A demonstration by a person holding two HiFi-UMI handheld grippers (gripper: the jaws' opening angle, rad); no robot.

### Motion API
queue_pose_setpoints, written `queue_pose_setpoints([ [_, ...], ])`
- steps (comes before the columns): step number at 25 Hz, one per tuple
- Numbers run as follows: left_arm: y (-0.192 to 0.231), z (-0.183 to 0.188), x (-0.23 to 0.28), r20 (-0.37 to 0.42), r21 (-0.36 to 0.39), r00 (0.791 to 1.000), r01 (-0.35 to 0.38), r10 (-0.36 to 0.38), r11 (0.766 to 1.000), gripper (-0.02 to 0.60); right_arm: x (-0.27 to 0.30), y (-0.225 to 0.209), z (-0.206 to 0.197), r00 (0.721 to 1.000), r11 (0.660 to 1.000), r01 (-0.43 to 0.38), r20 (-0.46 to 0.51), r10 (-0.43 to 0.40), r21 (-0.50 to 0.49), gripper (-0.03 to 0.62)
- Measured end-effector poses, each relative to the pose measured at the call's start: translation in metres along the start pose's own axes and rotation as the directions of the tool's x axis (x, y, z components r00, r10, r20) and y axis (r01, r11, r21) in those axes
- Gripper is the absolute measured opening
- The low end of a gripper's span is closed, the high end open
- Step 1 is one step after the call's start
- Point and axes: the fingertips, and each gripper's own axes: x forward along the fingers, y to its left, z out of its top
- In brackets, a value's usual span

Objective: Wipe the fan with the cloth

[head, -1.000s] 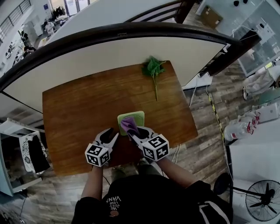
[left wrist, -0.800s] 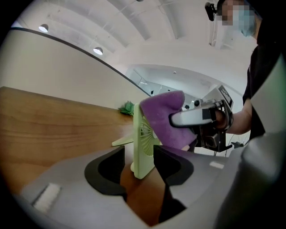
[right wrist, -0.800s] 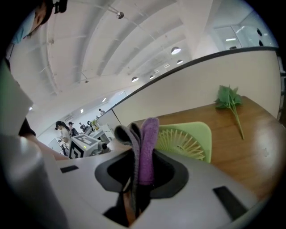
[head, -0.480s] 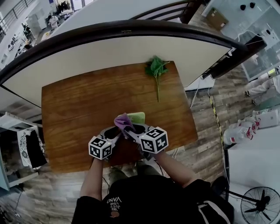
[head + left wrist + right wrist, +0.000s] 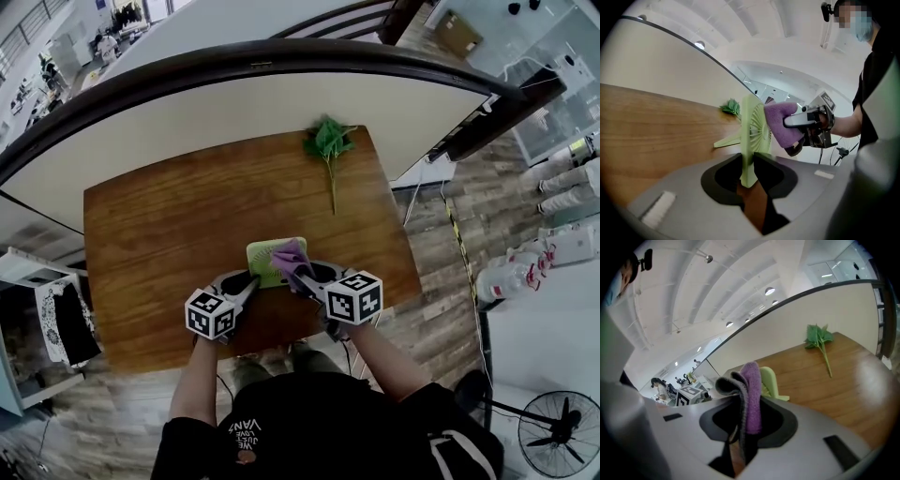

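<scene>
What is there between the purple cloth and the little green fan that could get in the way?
Nothing visible. The right gripper holds the cloth right at the grille of the fan, apparently touching it. The left gripper, whose jaws have just been closing, grips that fan's near edge, clear of the cloth.

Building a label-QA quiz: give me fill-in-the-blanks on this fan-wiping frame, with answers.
1. The right tongs are shut on a purple ____.
2. The small fan is coloured ____.
3. The leafy sprig lies on the wooden ____, beyond the fan.
Answers: cloth; green; table.
</scene>
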Motion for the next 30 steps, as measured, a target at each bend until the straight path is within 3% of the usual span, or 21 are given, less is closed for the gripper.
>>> queue_pose_setpoints([
  [9,0.001,-0.001,0.001,-0.008,-0.009,1.000,0.005,-0.005,1.000,0.089,-0.034,-0.043,-0.004,0.991,0.990,0.127,0.041,-0.130,0.065,0.101],
  [14,-0.001,0.000,0.002,-0.006,0.001,1.000,-0.002,0.002,1.000,0.091,-0.051,-0.045,-0.003,0.982,0.984,0.162,0.082,-0.168,0.078,0.100],
  [18,0.001,0.000,0.000,0.002,0.008,1.000,-0.025,0.025,1.000,0.091,-0.039,-0.013,-0.002,0.993,0.996,0.083,0.081,-0.081,-0.021,0.100],
  [24,0.002,-0.002,-0.029,0.058,-0.033,0.994,-0.087,0.089,0.996,0.092,0.017,0.046,-0.021,0.997,0.985,-0.074,-0.047,0.067,-0.158,0.100],
  [30,0.003,-0.010,-0.056,0.102,-0.080,0.981,-0.154,0.162,0.985,0.092,0.053,0.055,-0.036,0.989,0.976,-0.110,-0.123,0.087,-0.189,0.100],
])
